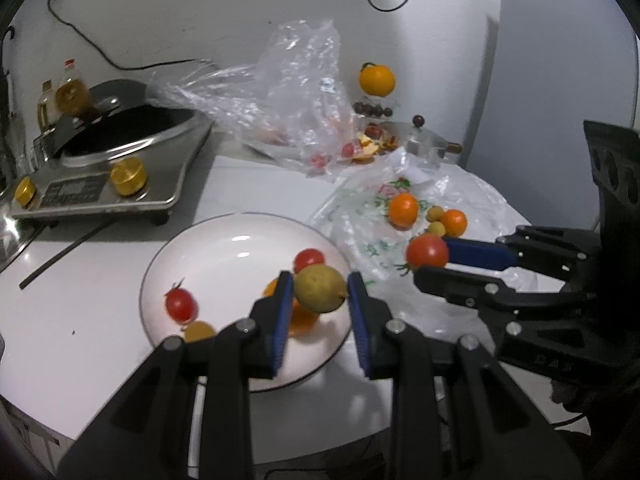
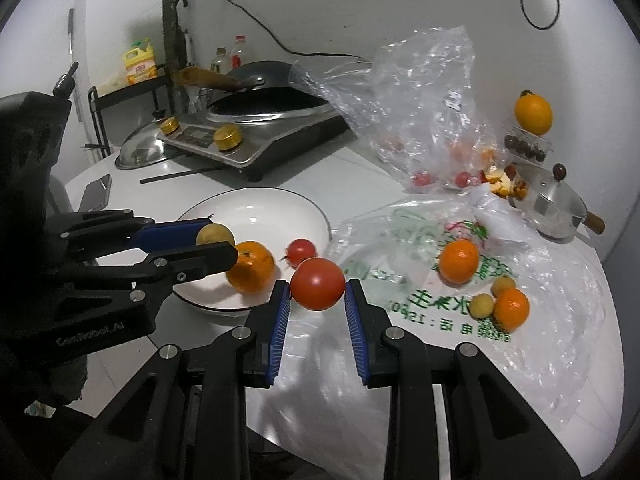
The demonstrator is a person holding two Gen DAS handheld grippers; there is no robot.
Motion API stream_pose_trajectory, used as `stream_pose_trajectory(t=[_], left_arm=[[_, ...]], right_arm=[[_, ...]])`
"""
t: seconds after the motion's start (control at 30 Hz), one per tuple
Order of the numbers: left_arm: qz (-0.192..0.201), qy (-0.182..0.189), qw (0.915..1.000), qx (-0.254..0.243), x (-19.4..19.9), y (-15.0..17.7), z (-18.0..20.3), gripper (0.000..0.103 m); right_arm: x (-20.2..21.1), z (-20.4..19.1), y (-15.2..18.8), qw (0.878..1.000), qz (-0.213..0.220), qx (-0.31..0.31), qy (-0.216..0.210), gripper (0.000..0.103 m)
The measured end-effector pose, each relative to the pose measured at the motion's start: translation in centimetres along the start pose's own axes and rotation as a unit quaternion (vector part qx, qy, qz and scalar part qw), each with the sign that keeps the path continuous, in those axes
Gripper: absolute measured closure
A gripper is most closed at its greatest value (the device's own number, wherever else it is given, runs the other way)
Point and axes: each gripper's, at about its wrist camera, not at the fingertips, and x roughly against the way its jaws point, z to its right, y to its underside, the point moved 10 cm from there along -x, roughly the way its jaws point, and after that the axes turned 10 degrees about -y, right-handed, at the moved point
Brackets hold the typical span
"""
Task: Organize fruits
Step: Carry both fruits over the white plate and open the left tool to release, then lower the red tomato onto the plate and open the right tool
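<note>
Ribbed blue tongs (image 2: 317, 300) pinch a smooth round tomato (image 2: 317, 284).

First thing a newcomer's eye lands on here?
Both grippers carry fruit: the left gripper pinches a yellow-green fruit over the white plate, and the right gripper holds a red tomato just right of that plate. Behind, a crumpled clear bag sits by the wall.

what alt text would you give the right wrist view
The right gripper holds a red tomato between its fingers, just beside a white plate. The left gripper holds a small yellow-green fruit over the plate, which holds an orange and a small tomato.
</note>
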Motion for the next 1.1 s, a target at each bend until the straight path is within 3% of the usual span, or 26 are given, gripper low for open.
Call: stream_pose_trajectory(t=[0.63, 0.83, 1.1], left_arm=[[-0.031, -0.008, 0.9993, 0.02, -1.7, 3.3, -3.3, 0.075], [-0.035, 0.0, 0.9992, 0.02, -2.1, 3.1, -3.3, 0.069], [-0.008, -0.007, 0.9993, 0.034, -1.5, 1.5, -4.5, 0.068]], right_arm=[[-3.0, -3.4, 0.5, 0.999, -0.029, 0.011, -0.011, 0.072], [-3.4, -3.3, 0.4, 0.999, -0.031, 0.01, -0.01, 0.072], [-4.0, -2.9, 0.0, 0.999, -0.033, 0.009, -0.008, 0.072]])
